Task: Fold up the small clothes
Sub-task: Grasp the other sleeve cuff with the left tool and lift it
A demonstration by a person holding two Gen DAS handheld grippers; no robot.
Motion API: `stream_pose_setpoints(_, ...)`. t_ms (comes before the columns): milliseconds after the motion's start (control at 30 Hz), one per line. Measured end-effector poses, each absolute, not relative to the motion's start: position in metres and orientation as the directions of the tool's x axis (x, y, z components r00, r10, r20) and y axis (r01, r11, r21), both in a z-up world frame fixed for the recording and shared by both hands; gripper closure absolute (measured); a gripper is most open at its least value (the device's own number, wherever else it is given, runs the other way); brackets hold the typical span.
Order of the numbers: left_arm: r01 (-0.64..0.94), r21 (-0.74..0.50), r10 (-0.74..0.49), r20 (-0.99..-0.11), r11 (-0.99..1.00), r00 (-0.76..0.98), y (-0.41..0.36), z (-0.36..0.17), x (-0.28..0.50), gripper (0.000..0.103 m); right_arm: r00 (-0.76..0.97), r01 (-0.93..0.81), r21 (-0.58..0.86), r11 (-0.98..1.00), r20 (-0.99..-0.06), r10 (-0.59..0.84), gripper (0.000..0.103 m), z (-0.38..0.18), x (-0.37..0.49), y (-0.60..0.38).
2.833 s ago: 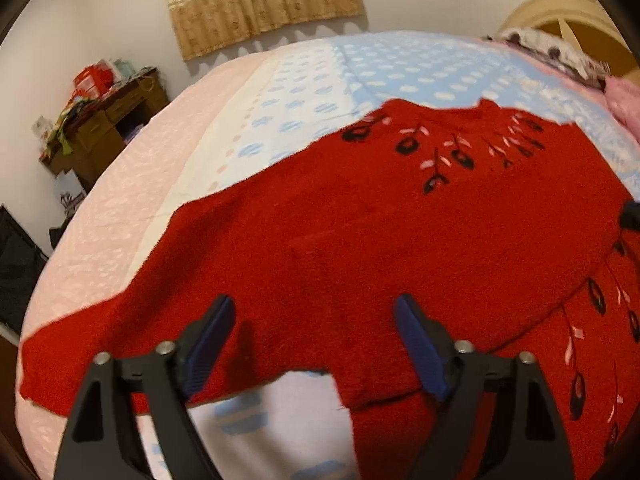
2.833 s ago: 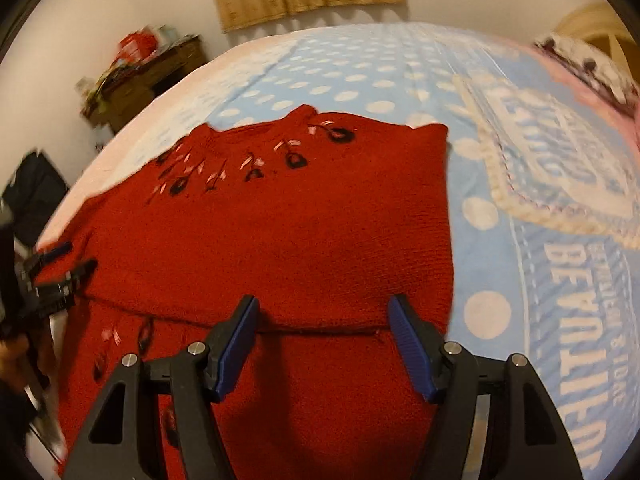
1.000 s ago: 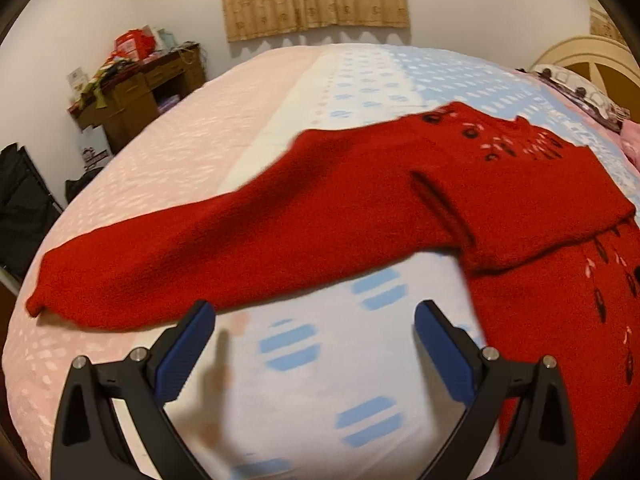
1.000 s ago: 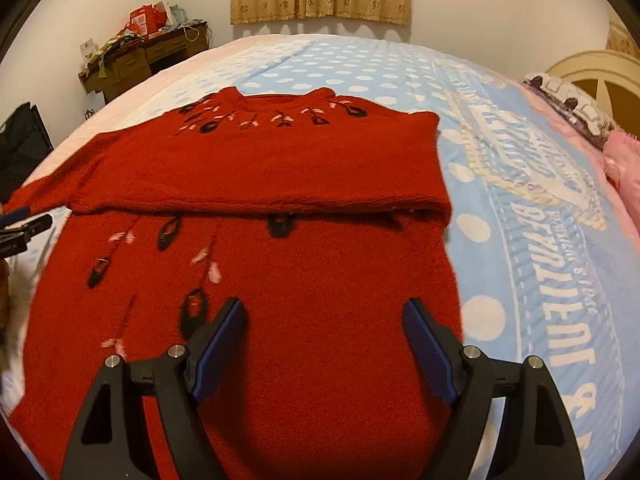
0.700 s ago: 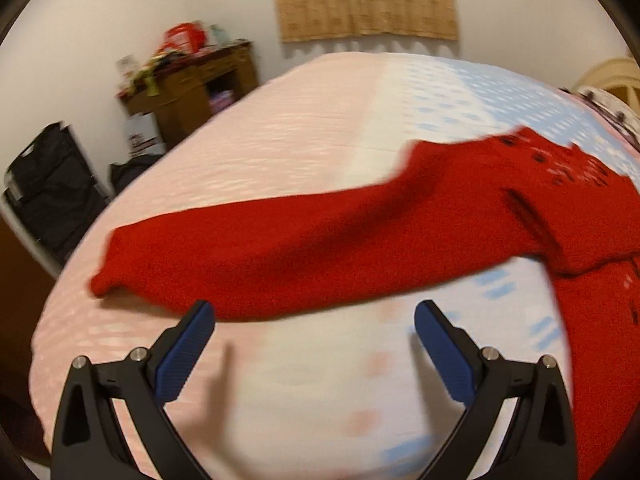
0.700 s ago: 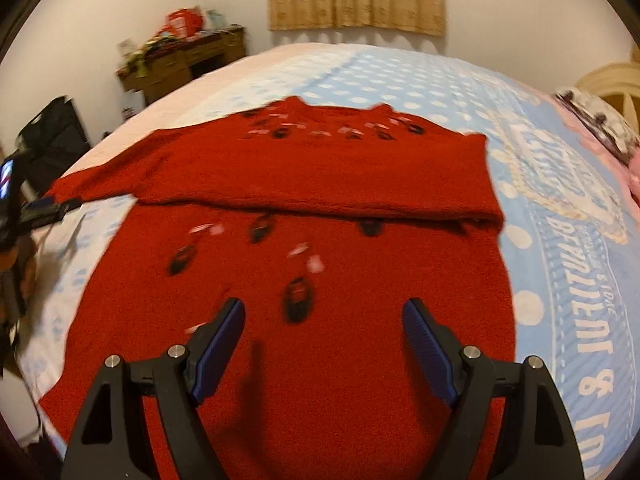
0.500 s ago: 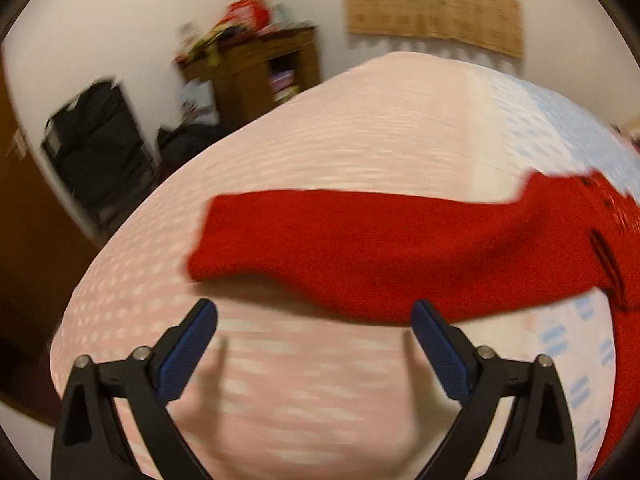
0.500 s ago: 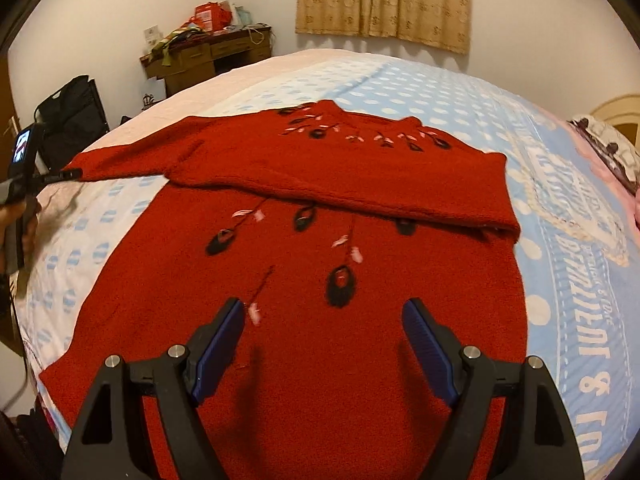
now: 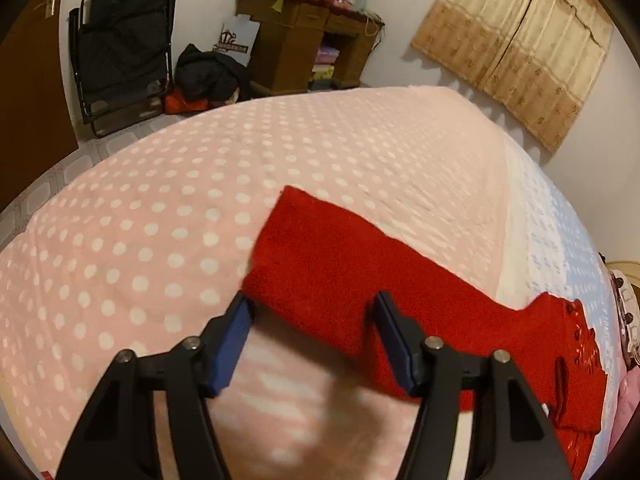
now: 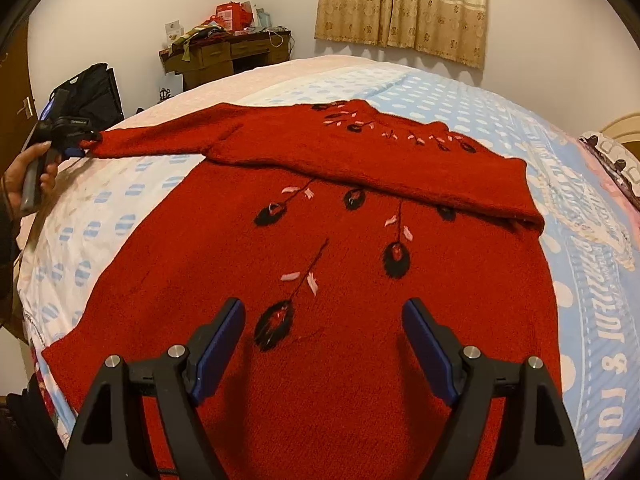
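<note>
A red knit sweater with black and pink flower stitching lies on the bed. One sleeve is folded across its chest. The other sleeve stretches out to the left over the pink dotted cover. My left gripper is open, its blue pads on either side of that sleeve's cuff end. In the right wrist view the left gripper shows at the cuff tip, held by a hand. My right gripper is open and empty, above the sweater's lower body.
The bed has a pink dotted side and a blue printed side. A wooden desk with clutter, a black folding chair and bags stand by the wall. Curtains hang behind. Pillows lie at right.
My left gripper has swung left along the outstretched sleeve to its cuff and now straddles the end. My right gripper has drawn back and risen from the folded sleeve over the sweater's lower body.
</note>
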State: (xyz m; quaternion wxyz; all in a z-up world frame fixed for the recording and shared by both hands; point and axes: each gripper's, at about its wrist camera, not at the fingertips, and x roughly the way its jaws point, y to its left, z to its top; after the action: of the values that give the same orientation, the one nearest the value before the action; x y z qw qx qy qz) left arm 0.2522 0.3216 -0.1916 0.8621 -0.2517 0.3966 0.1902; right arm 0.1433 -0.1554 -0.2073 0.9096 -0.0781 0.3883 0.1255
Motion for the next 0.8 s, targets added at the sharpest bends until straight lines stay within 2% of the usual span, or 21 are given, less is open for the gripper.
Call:
stream_pose_setpoints(67,-0.543,-0.276,0.142,-0.784,0.793,0.605,0.321,-0.192,0.257,0.047,0.670,-0.283,-0.032,0.958,-0.722,0.173,0.022,-0.206,0.143,-0.159)
stream_pose_setpoints(100,-0.546,-0.272,0.146,-0.784,0.793,0.603,0.321,-0.192,0.260,0.068,0.667,-0.279,-0.020,0.960,-0.723,0.178,0.022,-0.206,0.144,-0.161)
stream_pose_setpoints(133,-0.541,-0.274,0.132,-0.792,0.795,0.596,0.321,-0.194,0.265,0.101,0.666,-0.275,-0.015,0.961,-0.724,0.179,0.022,-0.206,0.145,-0.162)
stream_pose_setpoints(167,-0.534,-0.301,0.099,-0.797,0.790,0.596,0.328,-0.194,0.265,0.097,0.663,-0.267,-0.004,0.964,-0.727,0.180,0.022,-0.207,0.146,-0.164)
stream_pose_setpoints(300,-0.529,-0.365,0.067,-0.773,0.766,0.631,0.330,-0.181,0.262,0.099,0.658,-0.251,0.026,0.968,-0.728,0.191,0.022,-0.209,0.147,-0.170)
stream_pose_setpoints(500,-0.443,-0.403,0.033,-0.709,0.801,0.705,0.298,-0.140,0.257,0.099,0.653,-0.236,0.065,0.970,-0.729,0.207,0.022,-0.212,0.149,-0.177)
stream_pose_setpoints(800,-0.294,-0.478,-0.064,-0.600,0.828,0.797,0.229,-0.074,0.270,0.099,0.701,-0.207,0.124,0.971,-0.673,0.235,0.022,-0.202,0.141,-0.191)
